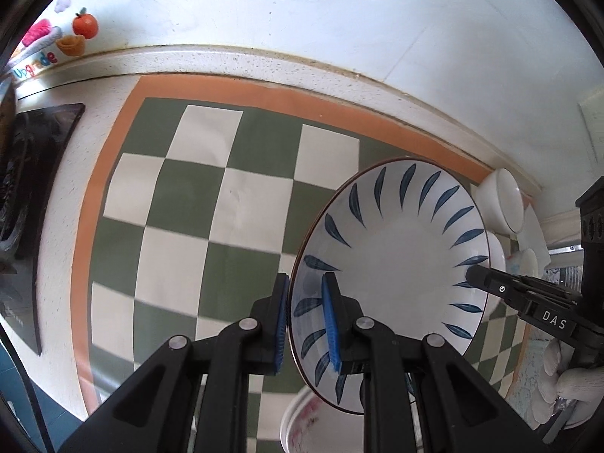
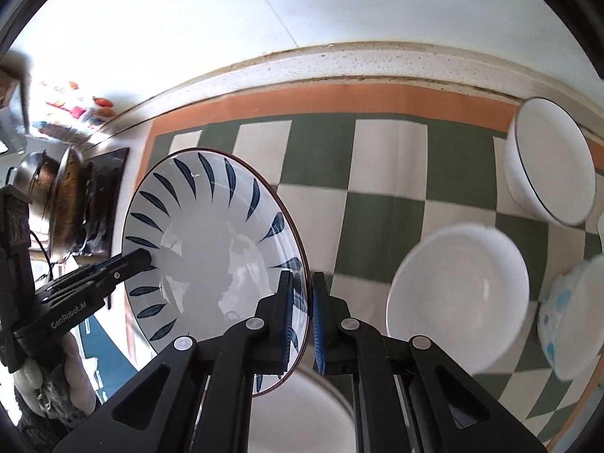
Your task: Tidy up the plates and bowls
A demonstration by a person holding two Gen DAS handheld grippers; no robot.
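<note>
Both grippers — left gripper [image 1: 306, 321], right gripper [image 2: 301, 321] — pinch the plate [image 1: 396, 264] (opposite rims).

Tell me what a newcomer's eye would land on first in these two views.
First the blue-leaf plate, gripped on opposite rims by the left gripper and the right gripper, above the green-and-white checkered mat. Next the plain white bowls on the mat, right of the plate in the right wrist view. Then the bright fruit stickers on the wall, upper left in the left wrist view.
</note>
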